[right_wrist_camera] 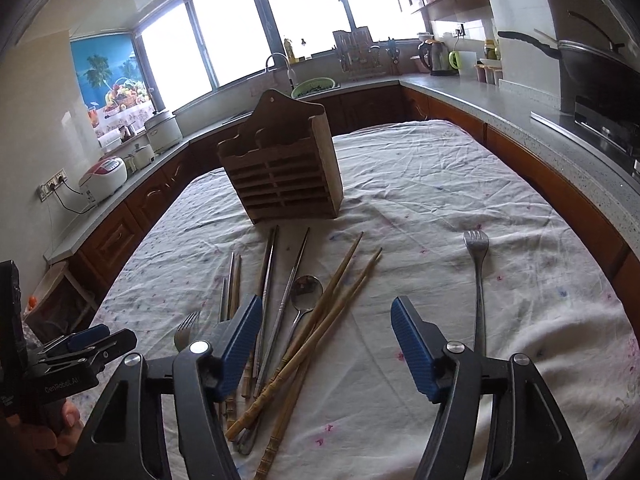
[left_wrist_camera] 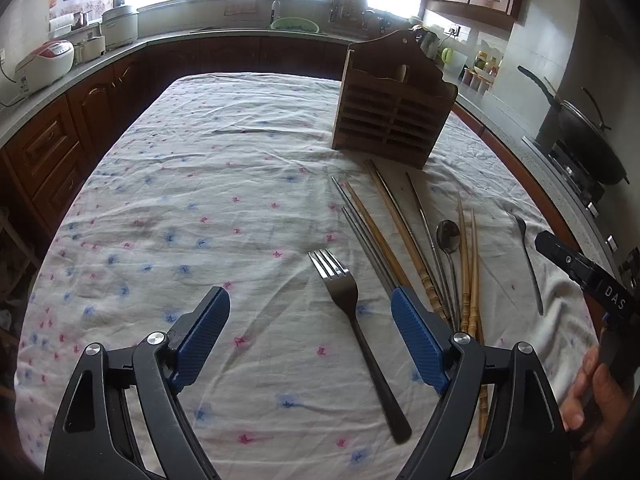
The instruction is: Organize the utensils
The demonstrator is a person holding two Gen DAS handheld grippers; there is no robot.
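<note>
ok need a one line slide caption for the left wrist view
Open left tongs hover over a dark-handled fork on the floral tablecloth, chopsticks and wooden holder beyond.

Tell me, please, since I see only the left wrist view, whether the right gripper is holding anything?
Observer: No. The right gripper is open with nothing between its pads. The chopsticks lie on the cloth beneath it.
Operator: Thank you. Is the utensil lying alone at the far right a spoon or a fork?
Observer: A fork. Its tines show clearly in the right wrist view and point away from the gripper.
Operator: And what does the holder's right side look like?
Observer: The holder has a plain solid board on that side, with no slots.
</note>
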